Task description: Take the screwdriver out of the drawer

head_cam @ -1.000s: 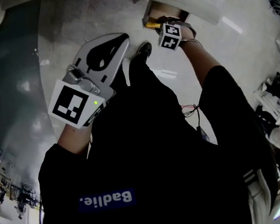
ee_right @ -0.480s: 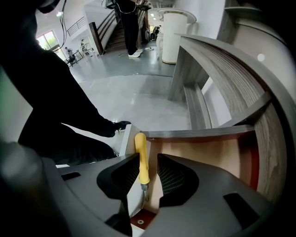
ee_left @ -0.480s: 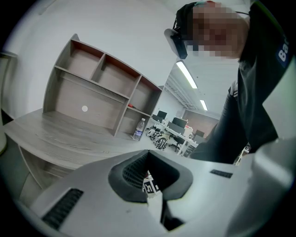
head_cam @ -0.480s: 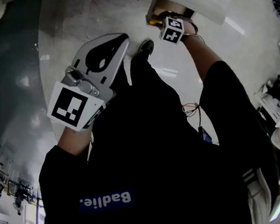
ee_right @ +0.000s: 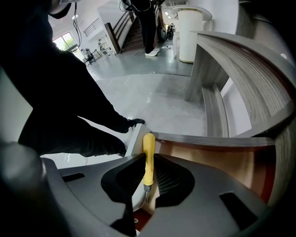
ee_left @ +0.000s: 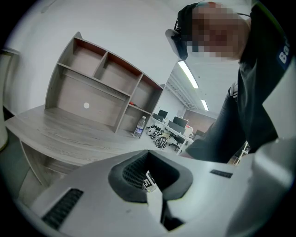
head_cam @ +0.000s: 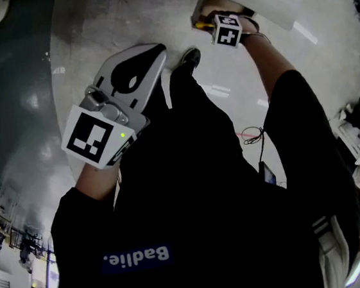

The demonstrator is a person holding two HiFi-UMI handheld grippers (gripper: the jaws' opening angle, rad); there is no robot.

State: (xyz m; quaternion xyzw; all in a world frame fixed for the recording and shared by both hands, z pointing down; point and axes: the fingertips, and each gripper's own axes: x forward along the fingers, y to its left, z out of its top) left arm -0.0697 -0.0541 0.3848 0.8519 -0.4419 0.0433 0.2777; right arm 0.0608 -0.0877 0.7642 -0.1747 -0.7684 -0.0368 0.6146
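A screwdriver with a yellow handle stands between the pads of my right gripper, its metal tip towards the camera. The jaws have just been closing and now press on the handle. The gripper points steeply down into the open wooden drawer under the desk. From the head view I see the right gripper's marker cube at the drawer and a bit of yellow handle. My left gripper hangs over the floor, away from the drawer, shut and holding nothing; its tips meet.
A grey wooden desk curves above the drawer. A shelf unit and a water bottle stand on a desktop. A white cylinder stands on the shiny floor. The person's shoe is near the drawer.
In the head view the right gripper's marker cube has shifted slightly up and to the right at the drawer. The left gripper has stayed where it was.
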